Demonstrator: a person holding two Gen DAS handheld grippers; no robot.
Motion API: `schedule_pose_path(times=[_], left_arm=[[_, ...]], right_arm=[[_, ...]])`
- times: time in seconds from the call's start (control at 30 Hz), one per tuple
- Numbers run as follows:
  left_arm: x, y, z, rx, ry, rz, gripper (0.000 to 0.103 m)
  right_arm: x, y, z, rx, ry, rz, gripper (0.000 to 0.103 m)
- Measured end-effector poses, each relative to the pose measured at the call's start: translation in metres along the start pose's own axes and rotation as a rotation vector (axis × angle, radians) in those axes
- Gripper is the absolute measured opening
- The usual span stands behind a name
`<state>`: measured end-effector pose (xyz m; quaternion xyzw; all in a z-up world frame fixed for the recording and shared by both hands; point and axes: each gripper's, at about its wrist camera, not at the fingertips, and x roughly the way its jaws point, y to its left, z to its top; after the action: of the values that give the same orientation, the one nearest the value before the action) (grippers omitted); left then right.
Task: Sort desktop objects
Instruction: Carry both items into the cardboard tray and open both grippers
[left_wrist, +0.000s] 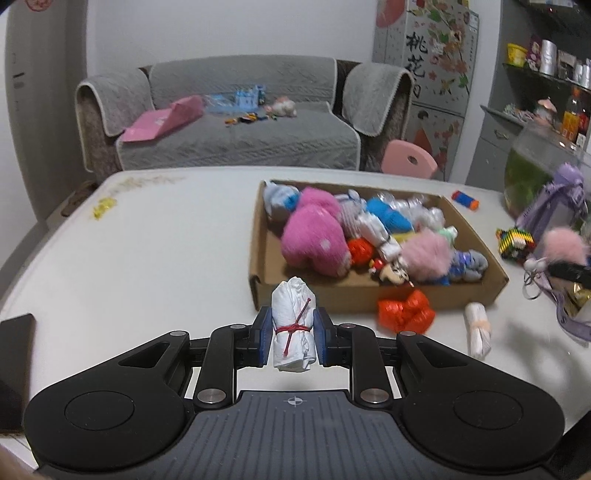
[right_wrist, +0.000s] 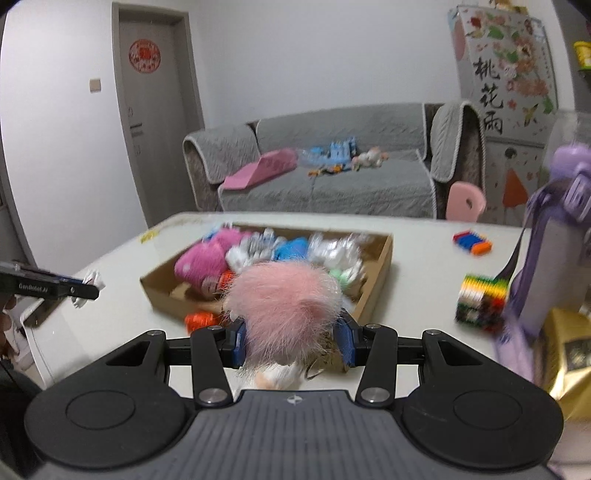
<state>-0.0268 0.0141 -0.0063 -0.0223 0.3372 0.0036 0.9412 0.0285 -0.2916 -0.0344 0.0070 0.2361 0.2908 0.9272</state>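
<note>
Clamping a white rolled bundle (left_wrist: 293, 325) tied with red string, the left gripper (left_wrist: 293, 334) has its blue pads pressed against both sides of the roll, which stands upright between them above the white table (left_wrist: 147, 240), just short of the near wall of the cardboard box (left_wrist: 369, 291). The right gripper (right_wrist: 291, 341) is closed on a pink fur pom-pom (right_wrist: 282, 295); its fluff hides most of both pads, and a metal ring (right_wrist: 314, 369) hangs beneath it. That pom-pom is held above the table just before the box's near corner. The box is a shallow open tray packed with soft things: a magenta plush toy (left_wrist: 314, 236), a second pale pink pom-pom (left_wrist: 428, 254), blue and white knotted bundles, and small figurines. On the table just in front of the box lie an orange-red crinkled bundle (left_wrist: 405, 311) and another white roll (left_wrist: 479, 329). Right of the box sit a multicoloured block cube (right_wrist: 480, 301), a blue-and-orange block piece (right_wrist: 472, 242) and a purple bottle (right_wrist: 554, 236) with a strap. Behind the table stand a grey sofa (left_wrist: 240, 122) scattered with toys and a pink chair (left_wrist: 408, 158).
</note>
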Motion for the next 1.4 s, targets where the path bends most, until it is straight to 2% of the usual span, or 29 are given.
schedule_pose_path(times=[0.33, 0.63, 1.0, 1.4], left_arm=[[-0.010, -0.001, 0.023, 0.019, -0.044, 0.001, 0.029], [-0.010, -0.019, 0.065, 0.082, -0.108, 0.004, 0.029], [0.022, -0.045, 0.098, 0.107, -0.098, -0.013, 0.029], [0.072, -0.068, 0.115, 0.151, -0.054, -0.023, 0.029]], right_arm=[[0.001, -0.009, 0.025, -0.032, -0.051, -0.024, 0.043], [0.012, -0.011, 0.052, -0.064, -0.075, -0.011, 0.043], [0.028, -0.007, 0.074, -0.116, -0.074, 0.023, 0.043], [0.057, -0.007, 0.083, -0.143, -0.034, 0.039, 0.043]])
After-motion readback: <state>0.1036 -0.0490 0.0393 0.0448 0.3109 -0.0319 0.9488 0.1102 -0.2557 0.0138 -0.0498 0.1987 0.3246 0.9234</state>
